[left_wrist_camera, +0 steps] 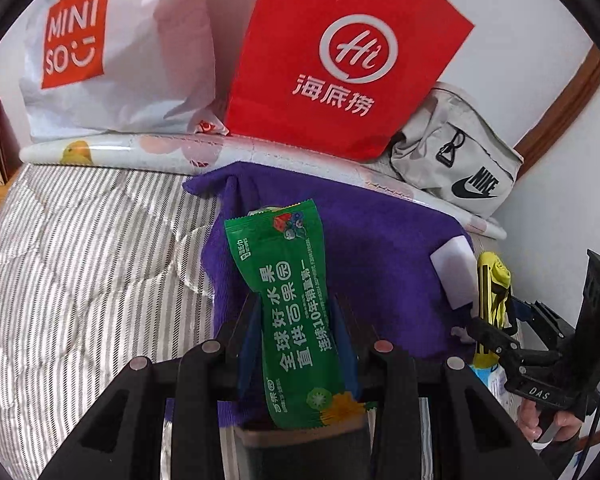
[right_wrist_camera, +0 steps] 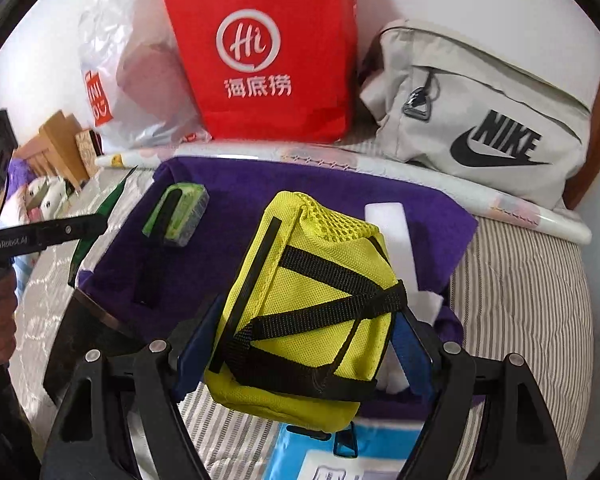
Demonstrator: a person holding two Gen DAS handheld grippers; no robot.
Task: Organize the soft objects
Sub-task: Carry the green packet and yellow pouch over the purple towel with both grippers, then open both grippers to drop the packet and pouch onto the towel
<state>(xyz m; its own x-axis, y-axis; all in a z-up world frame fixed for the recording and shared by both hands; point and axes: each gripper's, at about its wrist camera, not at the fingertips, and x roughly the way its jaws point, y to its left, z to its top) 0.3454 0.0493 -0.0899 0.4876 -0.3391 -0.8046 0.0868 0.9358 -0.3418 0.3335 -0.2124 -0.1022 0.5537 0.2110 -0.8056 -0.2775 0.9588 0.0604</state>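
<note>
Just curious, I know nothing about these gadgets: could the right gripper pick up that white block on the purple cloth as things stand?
Probably not: the right gripper is shut on the yellow pouch, which hangs before the white block.

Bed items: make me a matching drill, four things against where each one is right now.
Things:
1. green packet
2. yellow pouch
3. red paper bag
4. grey Nike bag

Places:
A. far right, at the head of the bed
B. clamped in the right gripper
C. standing upright between the plastic bag and the Nike bag
D. clamped in the left gripper

Pairs: 1-D, 2-B, 3-C, 4-A
</note>
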